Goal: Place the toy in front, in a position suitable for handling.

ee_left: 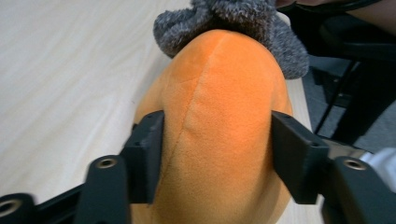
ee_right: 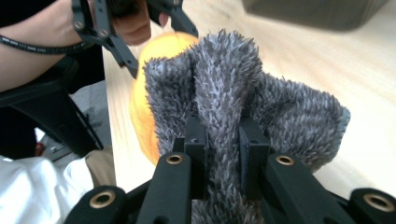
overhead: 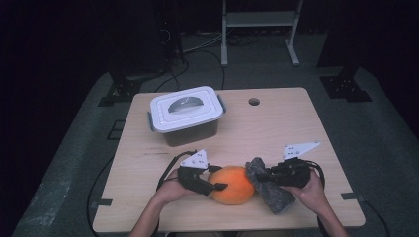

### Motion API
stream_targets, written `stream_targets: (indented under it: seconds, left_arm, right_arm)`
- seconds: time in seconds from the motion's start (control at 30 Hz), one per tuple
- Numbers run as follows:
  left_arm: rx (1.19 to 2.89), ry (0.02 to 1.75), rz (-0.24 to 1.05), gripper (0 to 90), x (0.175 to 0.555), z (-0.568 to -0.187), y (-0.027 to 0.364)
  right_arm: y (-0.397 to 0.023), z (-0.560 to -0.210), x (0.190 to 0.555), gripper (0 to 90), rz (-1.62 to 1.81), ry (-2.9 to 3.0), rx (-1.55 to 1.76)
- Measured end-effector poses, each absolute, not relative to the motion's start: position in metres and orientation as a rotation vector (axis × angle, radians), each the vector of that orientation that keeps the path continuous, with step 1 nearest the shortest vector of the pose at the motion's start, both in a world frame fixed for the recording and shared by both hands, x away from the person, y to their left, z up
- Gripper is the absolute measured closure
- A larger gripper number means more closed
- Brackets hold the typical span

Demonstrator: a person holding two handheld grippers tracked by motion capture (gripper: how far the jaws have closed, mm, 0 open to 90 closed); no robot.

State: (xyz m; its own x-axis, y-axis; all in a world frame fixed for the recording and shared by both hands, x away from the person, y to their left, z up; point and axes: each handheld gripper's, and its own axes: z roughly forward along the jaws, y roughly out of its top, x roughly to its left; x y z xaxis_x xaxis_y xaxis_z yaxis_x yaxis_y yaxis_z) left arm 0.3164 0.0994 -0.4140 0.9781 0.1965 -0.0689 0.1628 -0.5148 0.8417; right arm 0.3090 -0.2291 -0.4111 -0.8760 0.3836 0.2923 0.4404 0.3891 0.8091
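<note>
My left tongs (ee_left: 212, 154) have the orange plush ball (ee_left: 219, 121) between their jaws, both pads pressed into its soft flanks, so I read that as a grasp on the ball; my right tongs (ee_right: 223, 140) are clenched tight on a fold of the grey fuzzy cloth (ee_right: 243, 93). From the high view the ball (overhead: 232, 185) sits on the tabletop (overhead: 276, 123) near its front edge, between my two hands, with the cloth (overhead: 269, 190) touching its right side and draped down toward the edge. My worry is the ball: it is rounded and squashy, and the left pads bite it low on the near end, so I judge that it could squirt forward out of the jaws if I squeeze harder or lift too fast. The cloth could also drag against the ball and nudge it, since the two are in contact. The left gripper view gives me the pad contact and the seam running up the plush, which the high view is too far off to show. The high view alone gives me the white-lidded box (overhead: 187, 114) standing well behind, lid on, and how near the tabletop's front edge everything lies.
</note>
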Motion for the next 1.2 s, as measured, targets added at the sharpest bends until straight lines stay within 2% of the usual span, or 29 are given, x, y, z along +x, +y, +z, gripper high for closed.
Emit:
stream_targets:
  seconds: [0.23,0.37,0.6,0.83,0.97,1.2]
  left_arm:
    - [2.143,0.218,0.114,46.2,0.306,-0.403,0.088]
    - [2.137,0.231,0.126,47.3,0.307,-0.401,0.092]
    - [2.111,0.253,0.143,48.2,0.308,-0.396,0.099]
    - [2.119,0.236,0.154,47.0,0.306,-0.396,0.094]
    - [2.126,0.240,0.136,39.7,0.307,-0.399,0.094]
    - [2.125,0.264,0.078,18.5,0.314,-0.403,0.099]
  right_arm:
    - [-0.211,-0.384,0.295,77.2,-1.626,-2.652,-0.682]
    - [-0.200,-0.390,0.294,77.3,-1.585,-2.683,-0.650]
    - [-0.212,-0.405,0.302,77.4,-1.544,-2.660,-0.715]
    - [-0.201,-0.388,0.294,77.3,-1.640,-2.676,-0.664]
    - [-0.195,-0.400,0.297,77.4,-1.577,-2.676,-0.651]
    - [-0.203,-0.407,0.299,77.4,-1.545,-2.648,-0.656]
